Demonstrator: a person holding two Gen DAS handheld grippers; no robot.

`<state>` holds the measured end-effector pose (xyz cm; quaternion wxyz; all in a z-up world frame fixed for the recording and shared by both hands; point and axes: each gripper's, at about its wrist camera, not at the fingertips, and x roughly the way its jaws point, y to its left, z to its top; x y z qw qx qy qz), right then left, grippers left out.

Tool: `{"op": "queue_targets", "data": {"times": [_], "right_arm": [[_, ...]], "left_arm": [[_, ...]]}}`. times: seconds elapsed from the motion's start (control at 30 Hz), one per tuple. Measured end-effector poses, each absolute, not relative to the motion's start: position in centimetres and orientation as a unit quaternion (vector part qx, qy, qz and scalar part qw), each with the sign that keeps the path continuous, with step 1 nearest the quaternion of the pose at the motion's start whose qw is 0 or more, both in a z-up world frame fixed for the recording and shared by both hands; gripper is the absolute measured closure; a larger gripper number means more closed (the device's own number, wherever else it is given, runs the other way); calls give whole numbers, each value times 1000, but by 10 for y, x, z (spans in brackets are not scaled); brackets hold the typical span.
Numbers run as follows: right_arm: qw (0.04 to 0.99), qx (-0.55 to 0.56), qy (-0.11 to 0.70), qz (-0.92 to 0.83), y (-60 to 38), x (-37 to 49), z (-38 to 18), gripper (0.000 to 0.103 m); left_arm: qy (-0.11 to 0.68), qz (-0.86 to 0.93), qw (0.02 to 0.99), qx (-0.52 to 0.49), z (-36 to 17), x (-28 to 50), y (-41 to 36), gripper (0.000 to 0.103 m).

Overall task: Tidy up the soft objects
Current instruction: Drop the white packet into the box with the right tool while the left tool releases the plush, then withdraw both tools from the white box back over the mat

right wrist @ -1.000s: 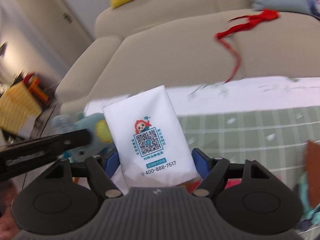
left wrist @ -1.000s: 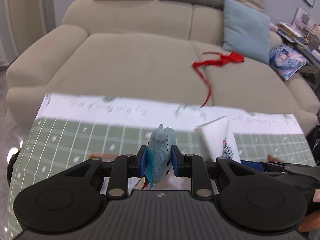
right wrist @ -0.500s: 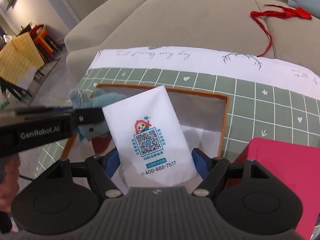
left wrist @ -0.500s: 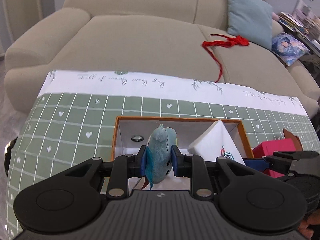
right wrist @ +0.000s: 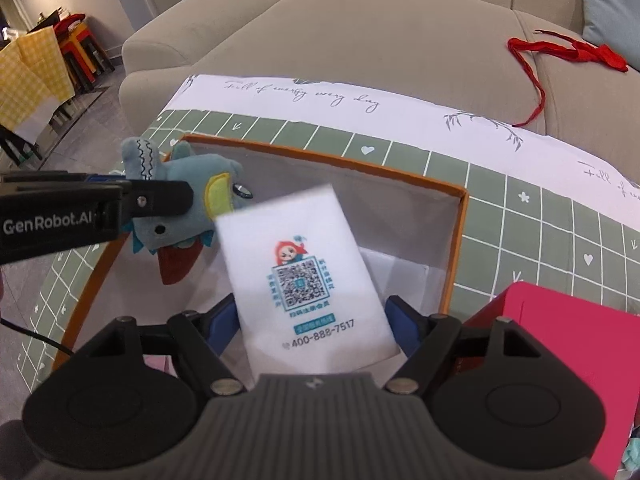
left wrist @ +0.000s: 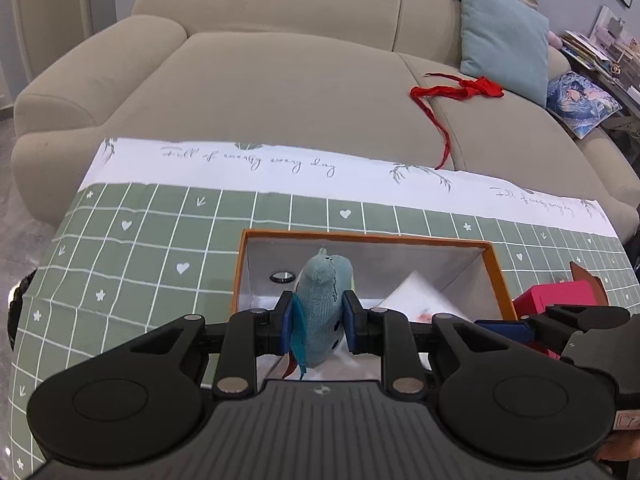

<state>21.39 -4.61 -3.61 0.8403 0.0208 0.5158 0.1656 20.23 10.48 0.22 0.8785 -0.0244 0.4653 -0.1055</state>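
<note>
1. Holding a blue plush shark (left wrist: 322, 308), our left gripper (left wrist: 317, 326) has its blue pads pressed on both flanks of the toy, jaws set narrow, above the near-left part of the open orange box (left wrist: 360, 237).
2. Our right gripper (right wrist: 310, 322) has its jaws wide and opening; the white tissue packet (right wrist: 304, 284) sits tilted between the pads, its picture blurred, and we cannot tell whether the pads are still touching its sides.
3. From the right wrist we see what the left wrist hides: the shark's (right wrist: 176, 204) zigzag-stitched tail, its yellow-green fin, its black eye and a dark red piece hanging beneath it, with the left gripper's (right wrist: 160, 200) finger clamped across the body.
4. From the left wrist we see only a white corner of the packet (left wrist: 420, 300) low in the box's right half, and one blue pad of the right gripper (left wrist: 504, 330) over the box's right edge.
5. The box (right wrist: 460, 236) stands on a green grid tablecloth (left wrist: 152, 248) with a white lettered border; a pink box (right wrist: 568, 344) is just beside its right wall.
6. Beyond the table lies a beige sofa (left wrist: 288, 80) with a red ribbon (left wrist: 456, 92) and a light blue cushion (left wrist: 504, 36) on it.
7. The packet screens much of the box's floor from the right wrist.
</note>
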Motion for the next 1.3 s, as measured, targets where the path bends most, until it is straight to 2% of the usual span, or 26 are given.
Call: {"op": "queue_targets", "data": {"times": [0.07, 0.2, 0.57, 0.9, 0.97, 1.03, 1.1, 1.23, 1.3], "right_arm": [[839, 11, 517, 169, -45, 213, -37, 25], [838, 6, 515, 178, -43, 211, -35, 17], [839, -10, 503, 205, -41, 201, -32, 15], [837, 6, 507, 207, -45, 201, -33, 15], [833, 7, 512, 211, -45, 202, -35, 15], [834, 8, 510, 211, -45, 201, -36, 15], [834, 9, 510, 209, -44, 202, -36, 15], [834, 15, 511, 208, -46, 203, -37, 15], [836, 16, 508, 207, -47, 203, -35, 15]], "left_arm": [[468, -107, 876, -34, 3, 203, 107, 75], [465, -100, 879, -41, 7, 206, 110, 75], [472, -97, 875, -32, 10, 212, 102, 75], [483, -85, 871, -34, 1, 215, 100, 70], [484, -87, 870, -46, 1, 216, 102, 66], [479, -92, 871, -54, 4, 217, 104, 46], [470, -91, 876, -60, 7, 216, 105, 32], [463, -101, 877, -80, 10, 214, 108, 21], [463, -104, 876, -92, 11, 212, 109, 19]]}}
